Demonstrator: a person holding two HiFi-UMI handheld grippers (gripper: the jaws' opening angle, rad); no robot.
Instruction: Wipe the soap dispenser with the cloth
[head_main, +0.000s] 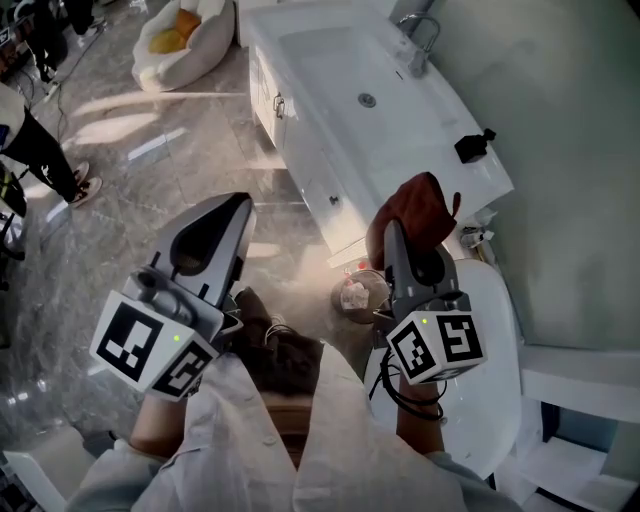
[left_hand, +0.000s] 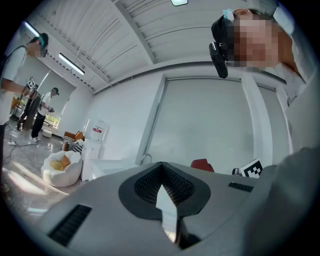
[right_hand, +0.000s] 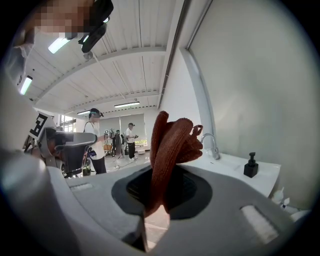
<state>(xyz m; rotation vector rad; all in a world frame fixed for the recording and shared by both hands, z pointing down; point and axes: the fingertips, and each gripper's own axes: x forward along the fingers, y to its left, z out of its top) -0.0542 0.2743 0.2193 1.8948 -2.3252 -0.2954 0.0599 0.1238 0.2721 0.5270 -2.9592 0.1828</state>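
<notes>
- Gripping the rust-red cloth (right_hand: 170, 150) by its lower folds, the right gripper (right_hand: 150, 212) has its jaws closed on the fabric. The bunched upper part stands free, serving as a wiping pad.
- The black soap dispenser (head_main: 473, 146) stands upright at the near right corner of the white sink counter (head_main: 440, 115), well apart from the cloth. No wiping contact is made yet.
- The left gripper (head_main: 225, 215) hangs over the floor, jaws together on nothing. It is judged to be held clear, available to steady the dispenser.
- Assessment: approach stage; the cloth needs carrying forward to the dispenser.
</notes>
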